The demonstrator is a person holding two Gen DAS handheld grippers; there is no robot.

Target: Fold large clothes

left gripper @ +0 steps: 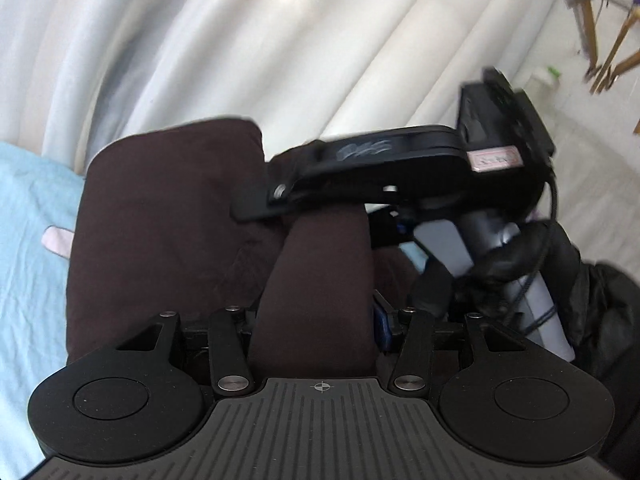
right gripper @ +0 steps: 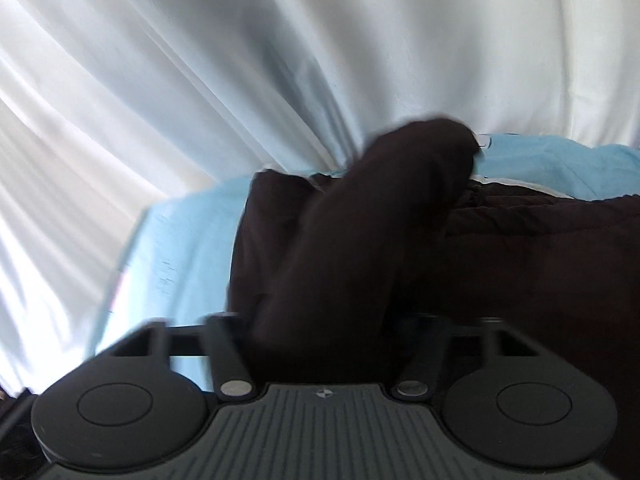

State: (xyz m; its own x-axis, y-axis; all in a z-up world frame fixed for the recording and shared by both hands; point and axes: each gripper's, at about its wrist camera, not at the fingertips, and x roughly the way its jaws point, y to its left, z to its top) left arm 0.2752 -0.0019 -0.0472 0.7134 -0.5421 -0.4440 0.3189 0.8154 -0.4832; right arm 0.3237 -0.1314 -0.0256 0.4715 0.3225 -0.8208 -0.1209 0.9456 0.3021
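Left wrist | left tongs clenched on brown garment | right tongs likewise.

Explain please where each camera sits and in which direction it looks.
Left wrist: on the left gripper, facing the dark brown garment on the light blue sheet; the right gripper and a black-gloved hand show.
Right wrist: on the right gripper, facing the white curtain; no hand shows.
Shared: garment, sheet, curtain.

Matt dark brown cloth garment lies on smooth pale blue cloth sheet.
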